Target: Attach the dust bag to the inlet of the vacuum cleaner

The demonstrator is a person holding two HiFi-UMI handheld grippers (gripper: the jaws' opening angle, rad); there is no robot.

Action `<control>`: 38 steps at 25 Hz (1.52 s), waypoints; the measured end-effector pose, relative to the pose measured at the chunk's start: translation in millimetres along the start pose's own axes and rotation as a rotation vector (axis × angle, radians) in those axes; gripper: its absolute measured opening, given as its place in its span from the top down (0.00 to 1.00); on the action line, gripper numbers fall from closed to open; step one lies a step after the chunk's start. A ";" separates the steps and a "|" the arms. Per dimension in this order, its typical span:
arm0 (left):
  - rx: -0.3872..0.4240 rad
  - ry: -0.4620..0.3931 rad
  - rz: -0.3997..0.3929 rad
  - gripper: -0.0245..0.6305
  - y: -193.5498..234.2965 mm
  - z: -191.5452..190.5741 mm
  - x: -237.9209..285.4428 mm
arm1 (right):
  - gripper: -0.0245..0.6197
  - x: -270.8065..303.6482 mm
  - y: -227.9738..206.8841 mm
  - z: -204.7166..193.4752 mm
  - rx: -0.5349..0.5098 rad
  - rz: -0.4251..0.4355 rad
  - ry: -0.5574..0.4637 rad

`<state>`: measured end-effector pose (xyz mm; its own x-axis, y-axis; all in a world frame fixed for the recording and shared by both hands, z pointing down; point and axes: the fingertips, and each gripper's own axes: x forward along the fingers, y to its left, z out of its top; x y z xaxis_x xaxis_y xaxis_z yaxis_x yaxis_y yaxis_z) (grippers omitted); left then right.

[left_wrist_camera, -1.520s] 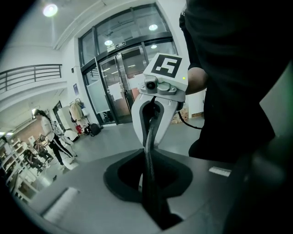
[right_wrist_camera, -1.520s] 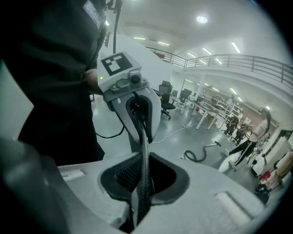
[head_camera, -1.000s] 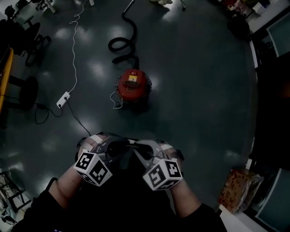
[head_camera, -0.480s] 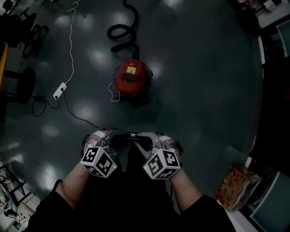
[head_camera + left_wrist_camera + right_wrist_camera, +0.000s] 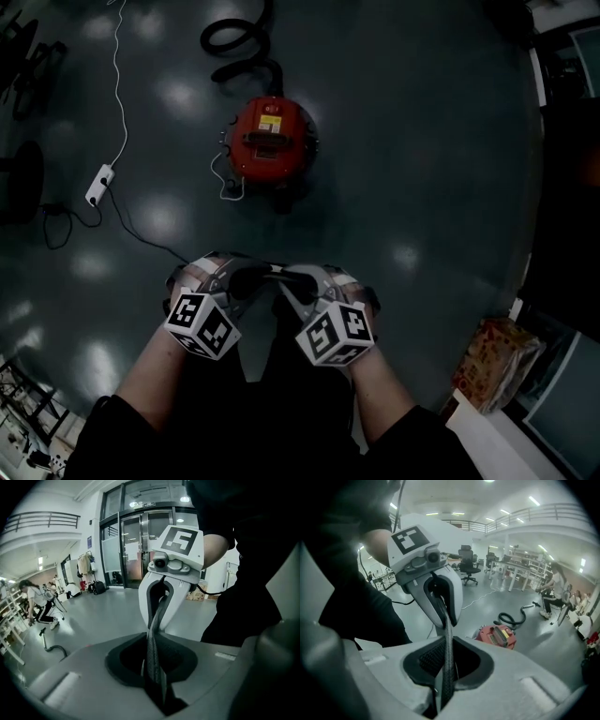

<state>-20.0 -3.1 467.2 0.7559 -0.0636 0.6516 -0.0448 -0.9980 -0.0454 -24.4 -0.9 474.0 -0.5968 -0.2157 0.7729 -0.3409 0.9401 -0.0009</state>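
Head view: vacuum (image 5: 272, 141), red and round, stands on the dark glossy floor (image 5: 422, 169), well ahead of both hands. Its black hose (image 5: 234, 42) coils off behind it. A white cable (image 5: 120, 84) runs to a power strip (image 5: 100, 183) far to its left. A brownish box (image 5: 492, 370) sits at lower right.

Left gripper (image 5: 255, 280) and right gripper (image 5: 289, 280) are held low and close, tips turned in toward each other, almost meeting.

Left gripper view: left gripper (image 5: 154, 667) has its jaws nearly together, clamped on a thin dark sheet seen edge-on, the bag (image 5: 157, 620) as far as can be told. The sheet runs straight up into the right gripper (image 5: 161, 592) facing it.

Right gripper view: right gripper (image 5: 445, 672) grips the same way, jaws pinched on the bag (image 5: 446, 639), which rises into the left gripper (image 5: 438, 597). The vacuum (image 5: 499, 637) shows beyond, on the floor, apart from the bag, with the hose (image 5: 511, 618) behind it.

The bag is up between the two grippers, not at the vacuum. Its inlet cannot be made out.
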 end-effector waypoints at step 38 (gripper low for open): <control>0.097 -0.023 0.015 0.91 60.5 -189.4 213.4 | 0.92 213.8 -86.8 -178.8 -0.090 -0.026 0.004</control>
<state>15.0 -78.0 746.9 0.7706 -0.0772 0.6326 0.0063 -0.9917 -0.1287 7.5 -81.4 752.8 -0.5855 -0.2392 0.7746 -0.2893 0.9542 0.0760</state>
